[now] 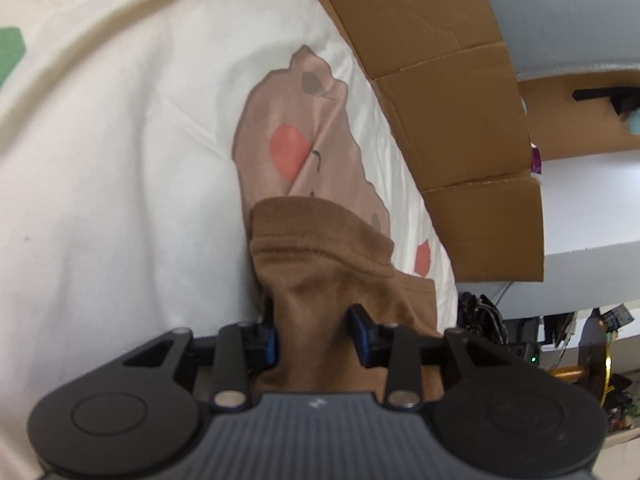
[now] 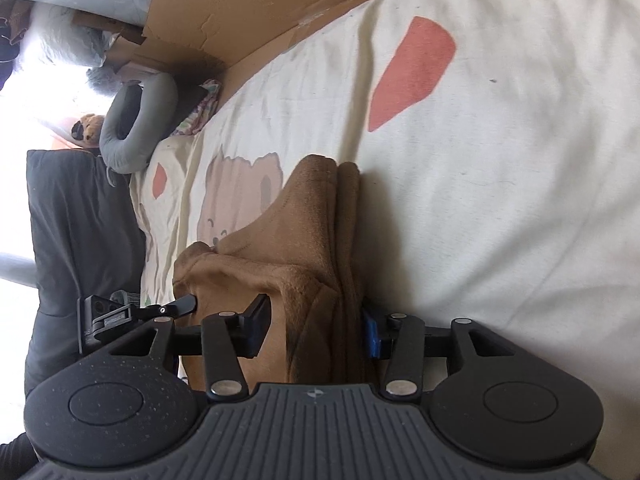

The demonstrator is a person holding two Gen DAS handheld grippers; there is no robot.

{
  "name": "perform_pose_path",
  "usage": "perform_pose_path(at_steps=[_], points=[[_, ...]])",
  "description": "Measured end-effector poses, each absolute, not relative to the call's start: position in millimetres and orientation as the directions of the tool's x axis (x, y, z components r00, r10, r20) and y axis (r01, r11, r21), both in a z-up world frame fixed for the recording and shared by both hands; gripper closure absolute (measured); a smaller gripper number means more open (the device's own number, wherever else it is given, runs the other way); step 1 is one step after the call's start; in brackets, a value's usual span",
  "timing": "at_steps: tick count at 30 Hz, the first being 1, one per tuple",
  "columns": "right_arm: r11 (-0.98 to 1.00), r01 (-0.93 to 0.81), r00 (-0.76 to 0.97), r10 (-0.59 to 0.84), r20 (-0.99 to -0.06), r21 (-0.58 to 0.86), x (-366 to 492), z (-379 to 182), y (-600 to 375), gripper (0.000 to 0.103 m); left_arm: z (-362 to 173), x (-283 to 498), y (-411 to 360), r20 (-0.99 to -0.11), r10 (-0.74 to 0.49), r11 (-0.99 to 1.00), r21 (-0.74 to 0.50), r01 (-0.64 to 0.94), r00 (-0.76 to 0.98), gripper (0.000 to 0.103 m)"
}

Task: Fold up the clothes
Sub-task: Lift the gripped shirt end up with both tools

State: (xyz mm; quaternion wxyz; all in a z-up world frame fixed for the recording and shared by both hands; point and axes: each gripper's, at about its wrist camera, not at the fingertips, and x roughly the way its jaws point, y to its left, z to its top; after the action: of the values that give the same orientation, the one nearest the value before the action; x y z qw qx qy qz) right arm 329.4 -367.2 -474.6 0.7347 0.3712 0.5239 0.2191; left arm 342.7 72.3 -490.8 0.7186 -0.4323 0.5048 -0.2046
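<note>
A brown garment lies folded in a narrow stack on a cream sheet printed with bears and red patches. My left gripper is shut on the near end of it; the cloth bunches tight between the blue pads. In the right wrist view the same brown garment runs away from me as a thick folded ridge. My right gripper stands open around it. The ridge lies against the right pad, and the left finger stands a little off it over flat cloth.
Flattened cardboard borders the sheet's far side, also seen as cardboard. A grey neck pillow, a small plush toy and a dark padded cushion sit at the left. A black clamp-like part touches the garment's left edge.
</note>
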Motion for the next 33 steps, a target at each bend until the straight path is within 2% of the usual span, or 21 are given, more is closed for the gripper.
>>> perform_pose_path(at_steps=[2, 4, 8, 10, 16, 24, 33], points=[[0.629, 0.052, 0.352, 0.716, -0.603, 0.776, 331, -475, -364, 0.051, -493, 344, 71, -0.543, -0.732, 0.535, -0.832, -0.147, 0.411, 0.067], [0.64, 0.028, 0.351, 0.713, -0.607, 0.768, 332, -473, -362, 0.052, -493, 343, 69, -0.548, -0.728, 0.54, -0.829, -0.147, 0.412, 0.073], [0.685, 0.004, 0.341, 0.684, -0.645, 0.729, 332, -468, -358, 0.08, -489, 340, 69, -0.565, -0.713, 0.563, -0.815, -0.142, 0.416, 0.088], [0.692, 0.0, 0.343, 0.678, -0.65, 0.722, 331, -465, -357, 0.084, -480, 338, 68, -0.572, -0.7, 0.58, -0.805, -0.128, 0.427, 0.094], [0.724, -0.03, 0.378, 0.647, -0.663, 0.69, 322, -445, -348, 0.086, -449, 329, 62, -0.606, -0.669, 0.634, -0.767, -0.094, 0.431, 0.096], [0.755, -0.034, 0.395, 0.612, -0.685, 0.655, 312, -418, -339, 0.088, -411, 321, 48, -0.692, -0.584, 0.73, -0.676, -0.098, 0.424, 0.096], [0.822, -0.094, 0.429, 0.543, -0.722, 0.562, 300, -354, -320, 0.09, -362, 308, 37, -0.744, -0.485, 0.801, -0.589, -0.107, 0.459, 0.096]])
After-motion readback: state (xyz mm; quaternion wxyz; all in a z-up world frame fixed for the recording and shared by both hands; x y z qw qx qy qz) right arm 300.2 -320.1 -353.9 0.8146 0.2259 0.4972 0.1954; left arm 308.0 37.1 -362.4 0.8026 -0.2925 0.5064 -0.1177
